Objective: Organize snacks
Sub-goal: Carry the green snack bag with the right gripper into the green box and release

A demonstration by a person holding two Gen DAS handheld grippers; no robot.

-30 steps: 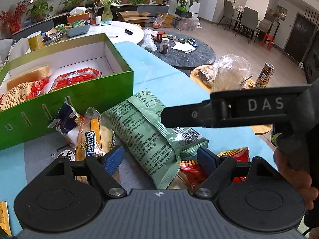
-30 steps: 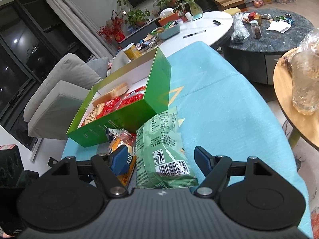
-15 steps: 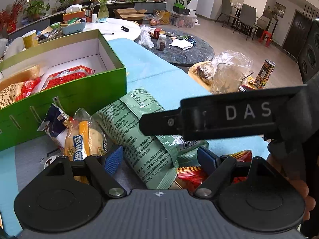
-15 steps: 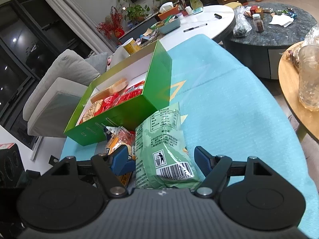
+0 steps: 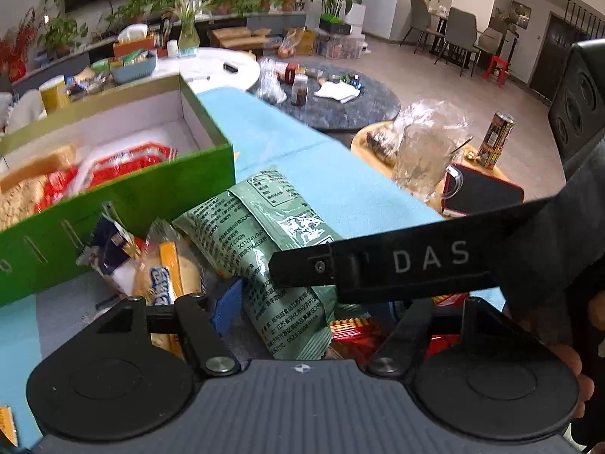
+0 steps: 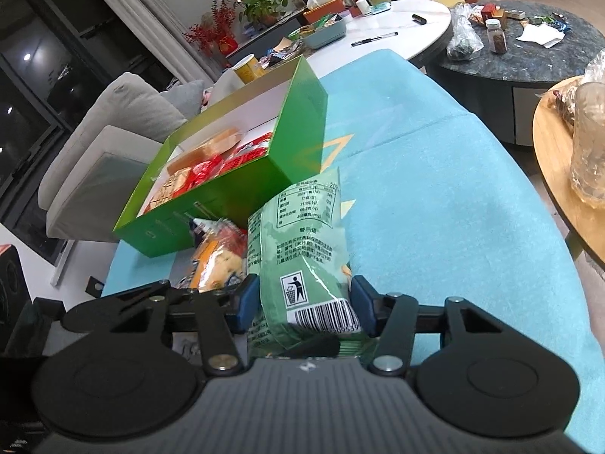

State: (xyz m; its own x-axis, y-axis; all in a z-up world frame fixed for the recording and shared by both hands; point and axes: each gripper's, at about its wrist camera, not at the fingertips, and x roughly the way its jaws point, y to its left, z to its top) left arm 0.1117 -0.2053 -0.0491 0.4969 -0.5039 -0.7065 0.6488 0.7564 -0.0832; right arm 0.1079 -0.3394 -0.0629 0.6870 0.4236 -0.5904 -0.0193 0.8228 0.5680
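Note:
A pale green snack bag (image 5: 264,242) lies on the blue cloth beside the open green box (image 5: 113,196), which holds red and orange packets. My right gripper (image 6: 306,302) is shut on the barcode end of the green bag (image 6: 302,242), pads pressing both sides. It also crosses the left wrist view as a black bar (image 5: 378,265). My left gripper (image 5: 306,314) is open and empty just over the near end of the same bag. A yellow bread packet (image 5: 170,276) and a red packet (image 5: 359,333) lie beside the bag.
A dark snack packet (image 5: 109,242) leans on the box front. A round wooden side table (image 5: 435,151) with a plastic bag and a can stands right of the cloth. A dark coffee table (image 6: 529,49) and a white table (image 6: 397,26) lie beyond.
My right gripper moved forward around the green bag's barcode end and closed on it. The left gripper edged closer to the bag and stayed open.

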